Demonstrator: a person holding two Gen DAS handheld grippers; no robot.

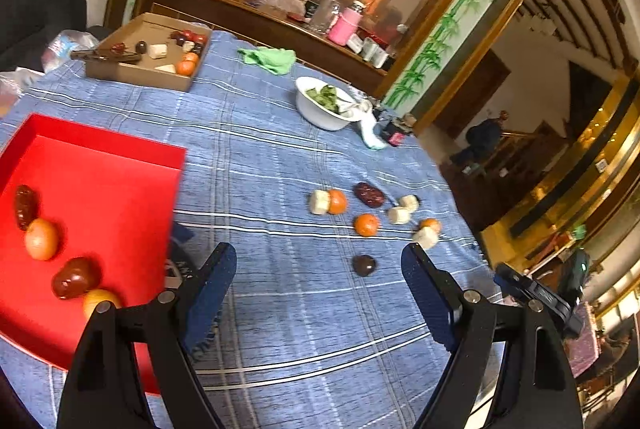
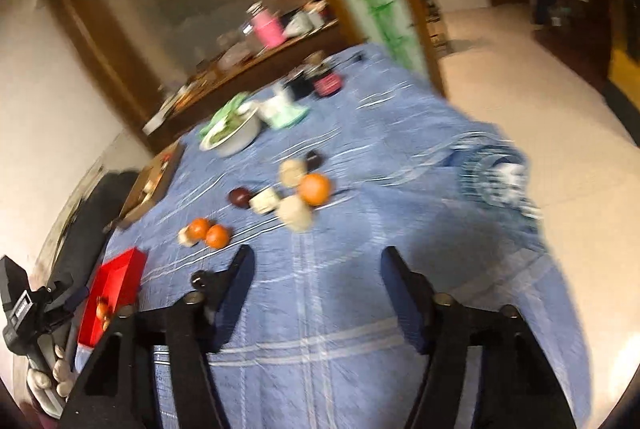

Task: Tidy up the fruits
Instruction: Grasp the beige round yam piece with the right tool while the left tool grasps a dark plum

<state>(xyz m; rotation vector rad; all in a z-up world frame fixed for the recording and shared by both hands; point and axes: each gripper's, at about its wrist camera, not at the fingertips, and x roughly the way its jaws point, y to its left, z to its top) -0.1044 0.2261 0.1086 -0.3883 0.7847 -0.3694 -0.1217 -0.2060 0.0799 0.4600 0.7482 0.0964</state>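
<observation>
1. Fruit sits partly sorted: at the left of the left wrist view the red tray (image 1: 100, 165) holds four pieces, a wrinkled date (image 1: 26, 207), a pale orange (image 1: 41, 239), a glossy brown fruit (image 1: 75, 277) and a yellow one (image 1: 98, 299) half hidden behind the tongs.
2. Left tongs (image 1: 320, 269) hang over the blue-clothed counter (image 1: 260, 157) just beside the tray, jaws wide and empty.
3. Further right, loose pieces lie on the cloth: a dark round fruit (image 1: 364, 264) nearest the tongs, then oranges (image 1: 367, 224), white chunks (image 1: 319, 202) and another date (image 1: 369, 194) (about ten in all, so I judge more is left than done).
4. Right tongs (image 2: 316, 269) show in their own blurred view, jaws apart with nothing between them, aimed toward the same cluster (image 2: 298, 189).
5. Cardboard box (image 1: 148, 49) at the far side holds more fruit; whether it belongs to the job I cannot tell.
</observation>
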